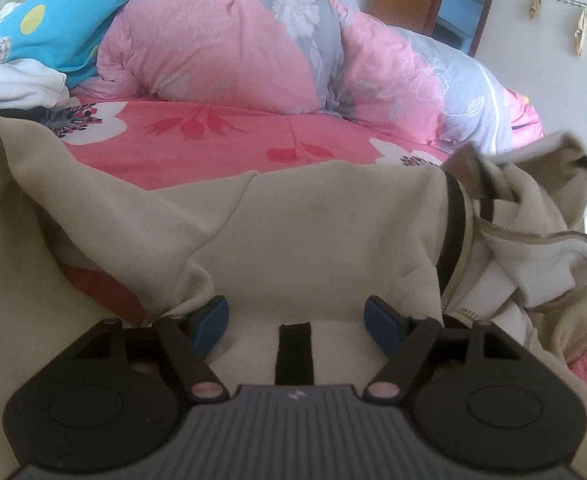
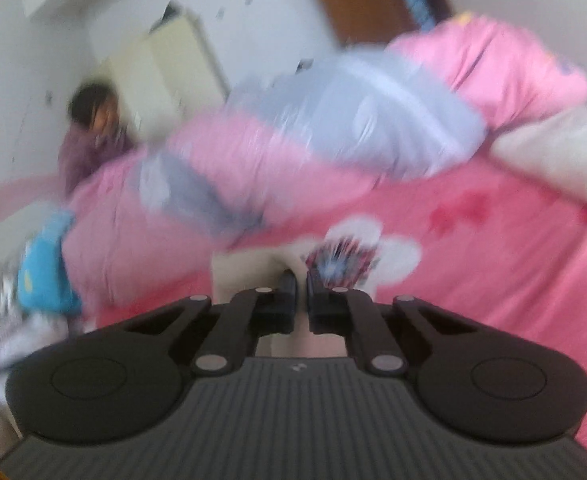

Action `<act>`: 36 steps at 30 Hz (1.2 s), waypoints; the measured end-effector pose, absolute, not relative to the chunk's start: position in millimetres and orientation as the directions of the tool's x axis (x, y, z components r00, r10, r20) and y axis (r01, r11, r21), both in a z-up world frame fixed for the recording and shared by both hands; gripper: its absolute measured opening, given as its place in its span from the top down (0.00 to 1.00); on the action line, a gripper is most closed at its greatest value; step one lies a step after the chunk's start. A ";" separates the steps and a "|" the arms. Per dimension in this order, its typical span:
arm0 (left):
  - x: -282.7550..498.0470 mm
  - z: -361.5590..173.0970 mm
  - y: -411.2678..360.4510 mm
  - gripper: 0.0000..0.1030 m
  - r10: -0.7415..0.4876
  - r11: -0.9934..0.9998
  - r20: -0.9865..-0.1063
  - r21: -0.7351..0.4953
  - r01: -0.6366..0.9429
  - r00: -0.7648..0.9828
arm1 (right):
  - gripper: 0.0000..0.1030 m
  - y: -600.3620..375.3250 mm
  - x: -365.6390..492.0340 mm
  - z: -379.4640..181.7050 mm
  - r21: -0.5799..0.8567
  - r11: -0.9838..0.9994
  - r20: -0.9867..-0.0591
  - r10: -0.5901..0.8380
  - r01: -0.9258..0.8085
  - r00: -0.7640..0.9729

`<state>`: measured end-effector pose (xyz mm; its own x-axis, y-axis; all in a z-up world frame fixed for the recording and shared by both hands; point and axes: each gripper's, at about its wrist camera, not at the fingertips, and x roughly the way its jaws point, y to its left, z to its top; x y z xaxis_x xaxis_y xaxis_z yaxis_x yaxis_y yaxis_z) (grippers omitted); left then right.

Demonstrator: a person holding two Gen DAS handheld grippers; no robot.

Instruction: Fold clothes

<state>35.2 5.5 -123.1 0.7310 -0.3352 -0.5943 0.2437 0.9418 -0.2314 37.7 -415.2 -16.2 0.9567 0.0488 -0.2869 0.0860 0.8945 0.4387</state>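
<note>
The beige jacket (image 1: 313, 232) lay crumpled on the near part of the bed (image 1: 221, 140), one flap thrown up at the left and its white lining and zip edge bunched at the right. No neat fold showed yet, so the task looked barely begun: the jacket was not spread flat, and sleeves and body were all left to fold. The left gripper (image 1: 296, 320) sat low over the near cloth with its blue pads (image 1: 381, 322) spread wide, fabric lying between them but not pinched. The right gripper (image 2: 300, 280) was pressed together at the jacket's right end, and seemed to nip a bit of beige cloth, though blur made that unsure. Beyond the jacket a pink quilt (image 1: 221, 52) was heaped at the far side, with a blue cloth (image 1: 65, 20) and other clothes (image 1: 17, 84) at the far left.
</note>
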 end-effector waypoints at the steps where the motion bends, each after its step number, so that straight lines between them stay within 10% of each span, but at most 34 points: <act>1: 35.2 -123.0 5.4 0.26 -0.335 0.942 -0.594 -0.232 0.244 0.731 | 0.96 -424.8 30.0 -8.8 0.452 0.887 -0.263 0.029 0.097 0.964; 15: 33.7 -123.3 2.8 0.26 -0.324 0.946 -0.596 -0.217 0.241 0.735 | 1.00 -531.8 -83.5 17.4 0.504 0.759 -0.149 -0.394 0.413 0.907; 26: 33.9 -123.0 3.3 0.26 -0.323 0.946 -0.596 -0.217 0.240 0.735 | 0.92 -488.0 -57.8 -5.3 0.499 0.831 -0.305 -0.096 0.245 0.948; 28: 33.5 -123.2 3.6 0.26 -0.324 0.946 -0.595 -0.218 0.240 0.735 | 0.71 -461.4 -45.2 1.7 0.470 0.871 -0.307 0.011 0.142 0.952; 36: 33.1 -124.7 4.6 0.26 -0.329 0.944 -0.589 -0.223 0.243 0.738 | 0.40 -313.4 -23.9 15.6 0.167 0.908 -0.380 0.420 -0.385 0.824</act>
